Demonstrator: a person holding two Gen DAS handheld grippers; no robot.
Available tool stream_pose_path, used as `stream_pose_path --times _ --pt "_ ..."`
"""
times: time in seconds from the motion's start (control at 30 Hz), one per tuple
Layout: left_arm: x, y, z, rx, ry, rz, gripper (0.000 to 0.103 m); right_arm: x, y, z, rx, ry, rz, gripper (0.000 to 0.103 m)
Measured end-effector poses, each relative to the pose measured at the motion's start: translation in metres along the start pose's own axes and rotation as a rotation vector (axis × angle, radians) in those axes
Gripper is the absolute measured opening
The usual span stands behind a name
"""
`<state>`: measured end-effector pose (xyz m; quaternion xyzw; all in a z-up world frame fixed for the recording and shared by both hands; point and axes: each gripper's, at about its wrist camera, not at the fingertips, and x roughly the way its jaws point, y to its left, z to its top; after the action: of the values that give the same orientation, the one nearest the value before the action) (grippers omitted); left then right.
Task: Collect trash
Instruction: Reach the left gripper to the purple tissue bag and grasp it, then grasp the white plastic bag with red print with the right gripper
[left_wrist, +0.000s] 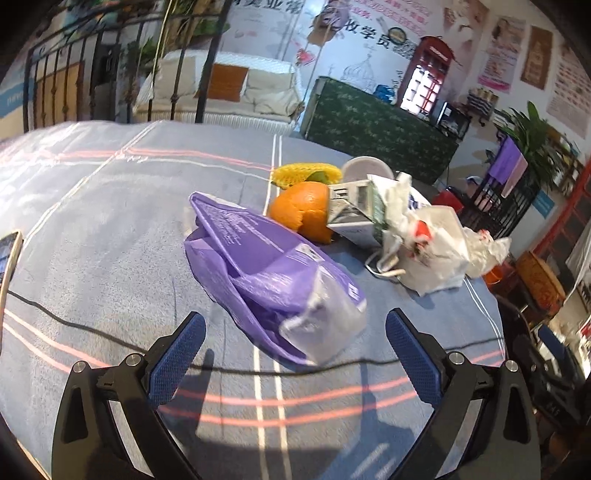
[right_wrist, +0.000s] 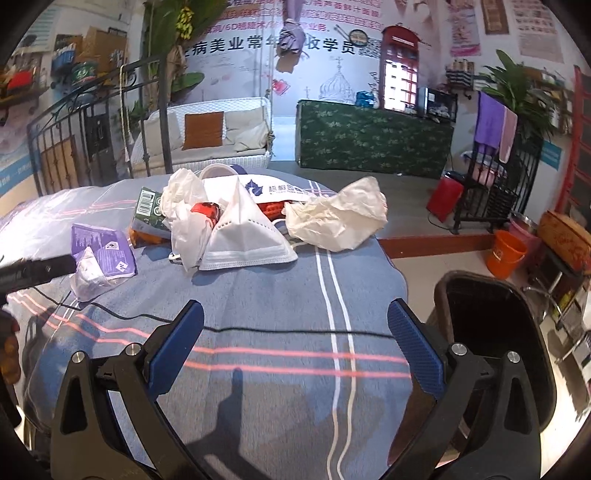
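Note:
A pile of trash lies on a table with a blue striped cloth (left_wrist: 110, 229). A purple plastic wrapper (left_wrist: 273, 273) lies just ahead of my open, empty left gripper (left_wrist: 295, 347). Behind it are orange peel (left_wrist: 304, 210), a yellow foam net (left_wrist: 306, 173), a green-and-white carton (left_wrist: 358, 210) and crumpled white paper (left_wrist: 436, 251). My right gripper (right_wrist: 295, 343) is open and empty over the cloth (right_wrist: 277, 295). Ahead of it lie a white face mask (right_wrist: 247, 236), crumpled tissue (right_wrist: 340, 218), the carton (right_wrist: 147, 206) and the purple wrapper (right_wrist: 103, 251).
A black bin (right_wrist: 495, 332) stands off the table's right edge. A thin black cable (right_wrist: 295, 330) crosses the cloth in front of both grippers. A phone (left_wrist: 9, 254) lies at the left edge. An orange bucket (right_wrist: 506, 258) sits on the floor.

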<state>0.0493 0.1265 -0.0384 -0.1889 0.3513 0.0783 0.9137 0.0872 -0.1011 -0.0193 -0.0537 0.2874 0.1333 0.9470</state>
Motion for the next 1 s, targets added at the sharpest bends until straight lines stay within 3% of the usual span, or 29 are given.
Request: stream_pose_path --times 0.1,0.27,0.4,0.7,1.0 --pt "0.011 0.012 0.012 -0.104 0.054 -0.053 0.095 0.003 0.004 0.004 -0.010 -0.002 0.013 0.098" --pt "0.031 0.015 0.023 -0.159 0.111 -0.069 0.095 0.007 0.008 0.007 -0.015 -0.005 0.023 0.098" --pt "0.052 0.020 0.025 -0.205 0.190 -0.108 0.083 0.012 0.005 0.007 -0.018 0.004 0.016 0.098" --pt "0.041 0.029 0.016 -0.192 0.147 -0.125 0.067 0.027 -0.017 0.017 0.013 0.030 0.022 0.098" --pt "0.036 0.035 0.015 -0.189 0.124 -0.120 0.052 0.059 -0.067 0.075 0.118 -0.028 -0.003 0.098"
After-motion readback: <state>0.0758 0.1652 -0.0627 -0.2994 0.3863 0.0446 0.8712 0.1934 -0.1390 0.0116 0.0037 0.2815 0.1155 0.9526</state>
